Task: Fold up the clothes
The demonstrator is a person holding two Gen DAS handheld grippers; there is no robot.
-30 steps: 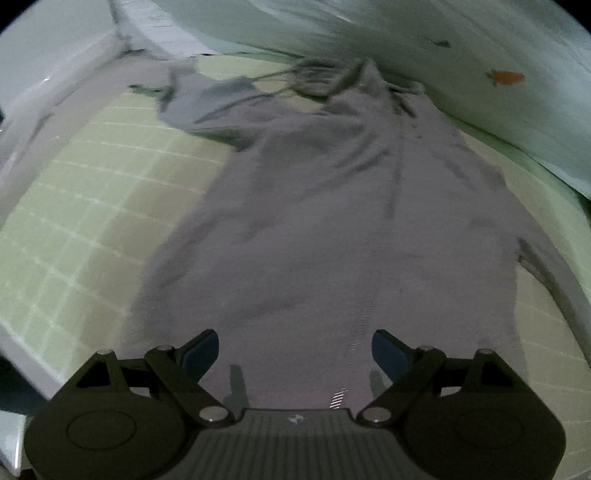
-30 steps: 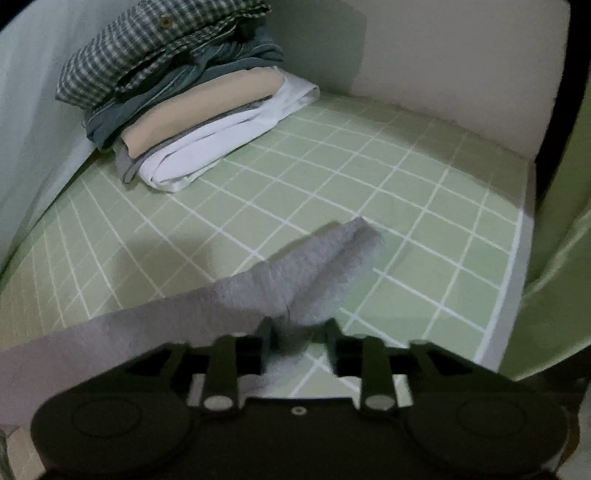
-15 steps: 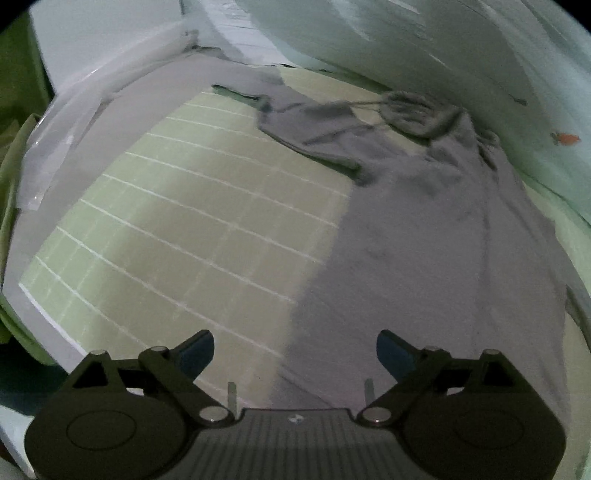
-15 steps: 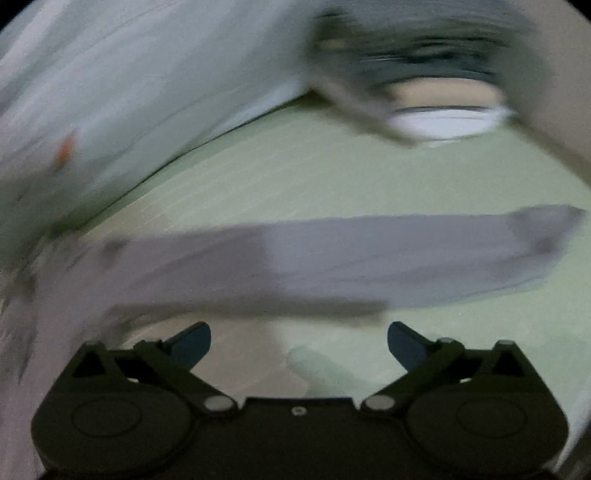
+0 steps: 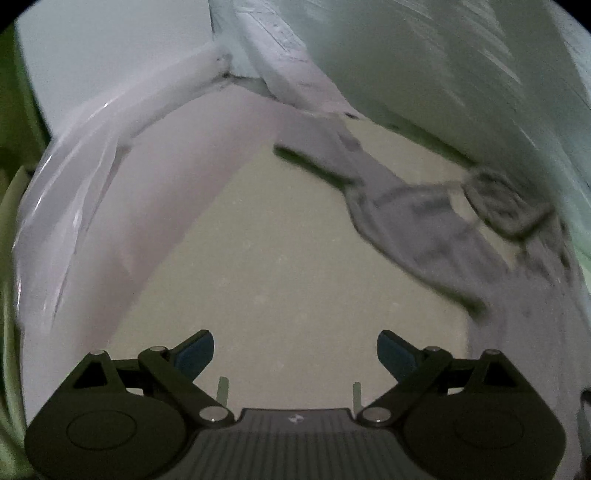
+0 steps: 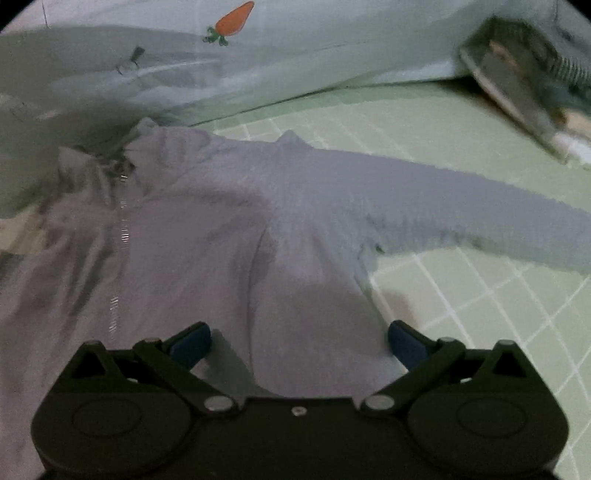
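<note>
A grey zip-up hooded sweater [image 6: 207, 236] lies spread flat on the green checked bed sheet [image 6: 461, 291]. In the right wrist view its zip runs down the left side and one sleeve [image 6: 461, 210] stretches out to the right. My right gripper [image 6: 299, 341] hovers over the sweater's body, jaws wide open and empty. In the left wrist view the sweater [image 5: 517, 295] fills the right edge, its other sleeve [image 5: 351, 162] reaching toward the far corner and the hood [image 5: 506, 203] bunched near the wall. My left gripper [image 5: 295, 350] is open over bare sheet, left of the sweater.
A stack of folded clothes [image 6: 528, 81] sits at the far right of the bed. A pale cloth with a carrot print [image 6: 232, 18] hangs along the back. A white padded edge [image 5: 110, 184] borders the bed on the left.
My right gripper let go of the sleeve, opened wide and swung left over the sweater's body. My left gripper slid left, off the sweater and over bare sheet.
</note>
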